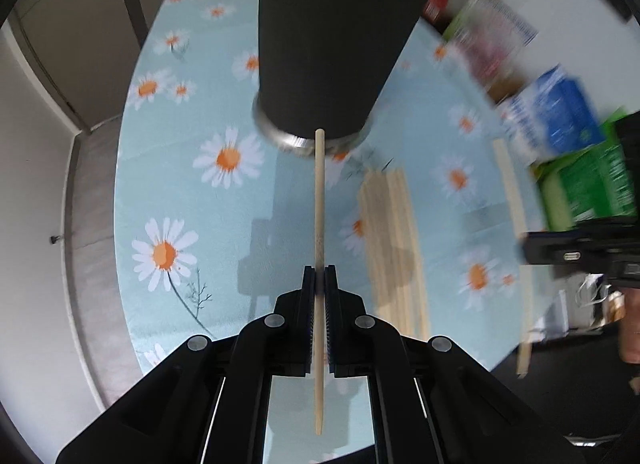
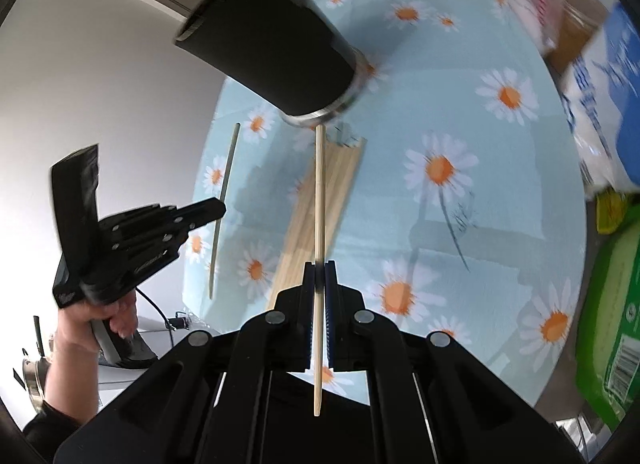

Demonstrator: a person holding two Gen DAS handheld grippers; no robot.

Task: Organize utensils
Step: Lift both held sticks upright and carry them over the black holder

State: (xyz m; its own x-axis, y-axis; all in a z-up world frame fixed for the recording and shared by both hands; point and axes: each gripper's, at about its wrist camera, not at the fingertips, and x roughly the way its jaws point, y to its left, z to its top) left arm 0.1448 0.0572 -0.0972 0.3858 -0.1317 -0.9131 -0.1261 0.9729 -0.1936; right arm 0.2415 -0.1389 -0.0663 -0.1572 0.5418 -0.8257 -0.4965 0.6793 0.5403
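Left tool (image 1: 319, 276) clamping a slim pale chopstick (image 1: 319, 200), right tool (image 2: 319, 270) clamping another (image 2: 319, 192), loose bundle (image 1: 394, 240) on the daisy cloth (image 1: 192, 192)

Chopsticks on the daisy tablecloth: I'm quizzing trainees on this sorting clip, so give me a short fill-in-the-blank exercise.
1. Each hand-held gripper, left and right, is shut on one ____.
2. The loose chopsticks lie on a tablecloth printed with ____.
3. The tall cup past the chopstick tips is coloured ____.

Missing words: chopstick; daisies; black
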